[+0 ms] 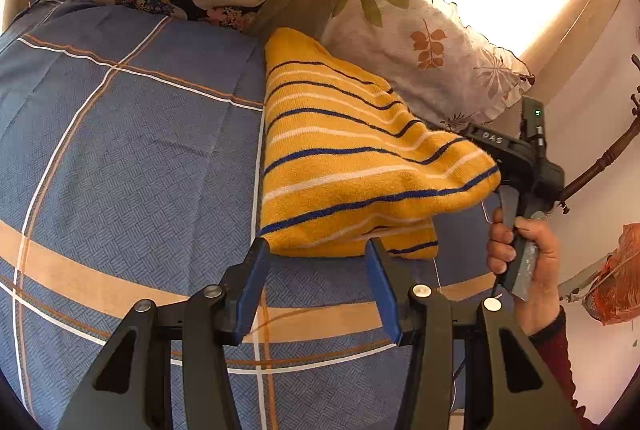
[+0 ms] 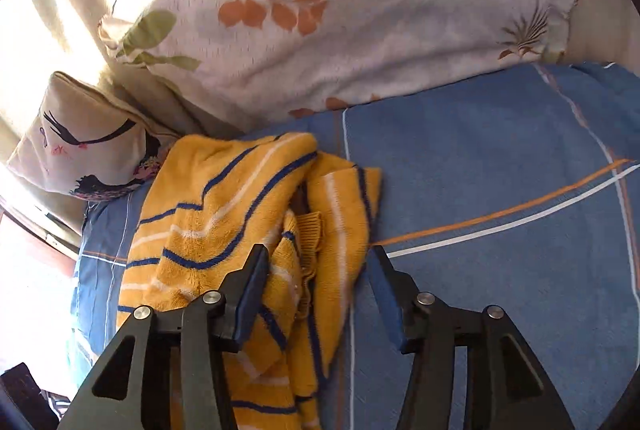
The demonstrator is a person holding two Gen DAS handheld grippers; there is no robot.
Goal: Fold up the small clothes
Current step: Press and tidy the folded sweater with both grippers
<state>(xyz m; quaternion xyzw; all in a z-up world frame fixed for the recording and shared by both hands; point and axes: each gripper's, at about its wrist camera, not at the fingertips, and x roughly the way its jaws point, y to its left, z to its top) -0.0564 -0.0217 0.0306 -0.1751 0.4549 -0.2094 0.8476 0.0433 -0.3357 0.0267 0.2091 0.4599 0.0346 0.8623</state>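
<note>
Yellow striped sweater [image 1: 352, 166] on blue plaid bedsheet [image 1: 120, 150], below leaf-print pillow [image 1: 424, 42]. Left gripper [image 1: 316, 254] spread wide at its hem; right gripper [image 2: 316, 262] released, straddling bunched fabric.

Left gripper [image 1: 316, 250] open at near edge of yellow striped garment [image 1: 352, 166]; right gripper [image 1: 500, 158] lifting its far corner.

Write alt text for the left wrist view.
A yellow striped knit garment lies folded on a blue plaid bedsheet, just beyond the open left hand-held gripper. Two printed pillows sit behind it.
</note>
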